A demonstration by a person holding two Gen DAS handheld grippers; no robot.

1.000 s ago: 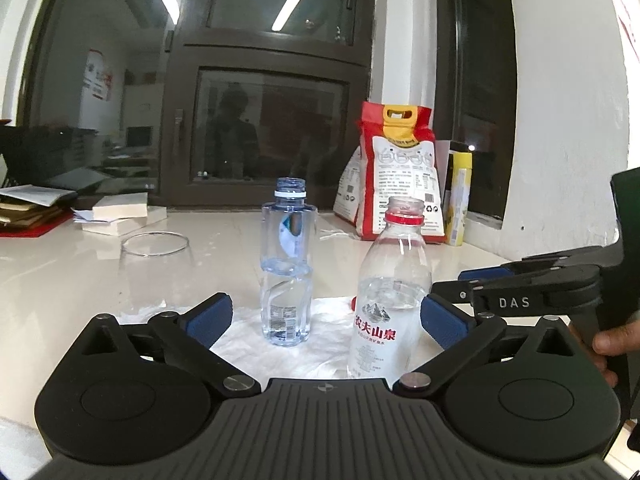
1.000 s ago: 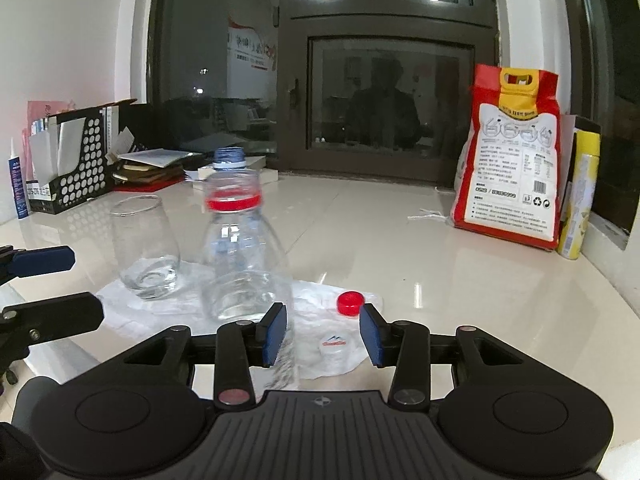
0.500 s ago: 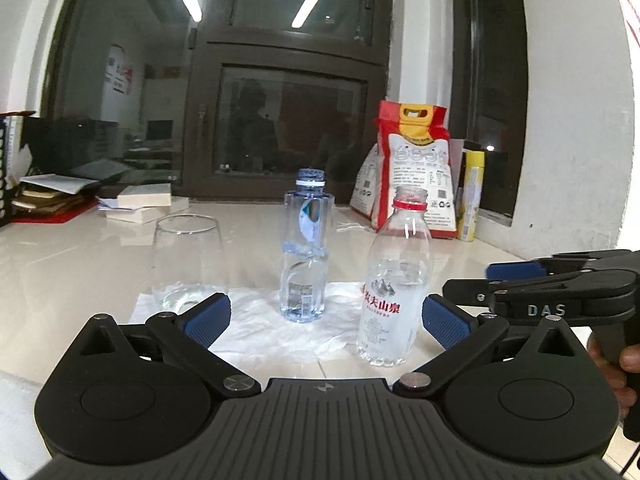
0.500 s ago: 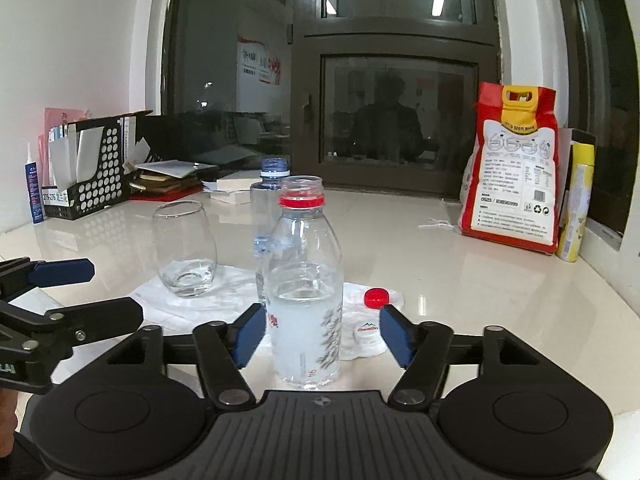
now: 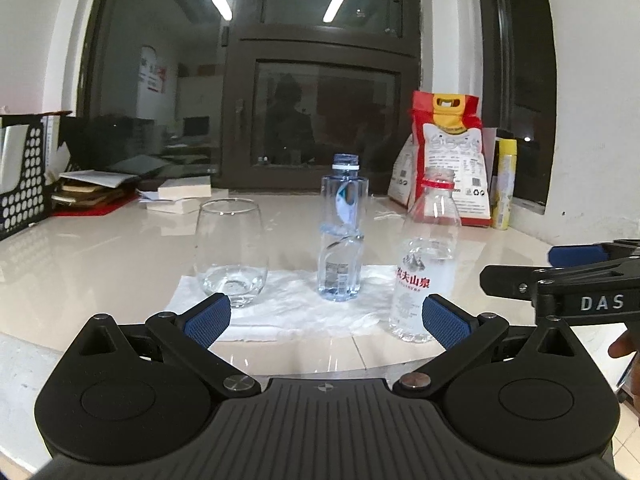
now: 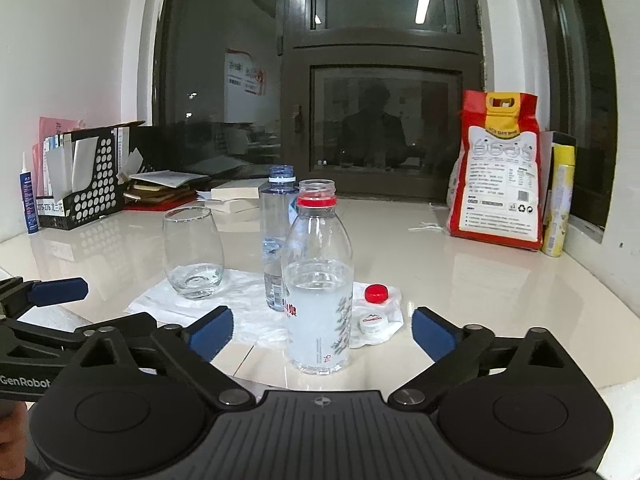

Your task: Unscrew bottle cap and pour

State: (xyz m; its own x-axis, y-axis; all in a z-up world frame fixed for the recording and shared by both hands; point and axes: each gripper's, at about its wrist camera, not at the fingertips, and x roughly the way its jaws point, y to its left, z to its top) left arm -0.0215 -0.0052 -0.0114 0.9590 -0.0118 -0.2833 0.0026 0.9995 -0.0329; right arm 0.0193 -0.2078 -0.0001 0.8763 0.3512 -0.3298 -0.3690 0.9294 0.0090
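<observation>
Now both grippers gape — left gripper (image 5: 326, 320), right gripper (image 6: 322, 330) — holding nothing.

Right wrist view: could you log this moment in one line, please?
claws: both open | red-ring bottle: uncapped, standing, free | red cap: on tissue

Glossy white table (image 6: 460, 276). White tissue sheet (image 6: 244, 300) spread near centre. Red-and-white bag (image 6: 498, 168) and yellow can (image 6: 560, 208) far right by window. Black perforated file holder (image 6: 86, 178), paper pile (image 6: 160, 190), books (image 6: 236, 198) far left.
</observation>
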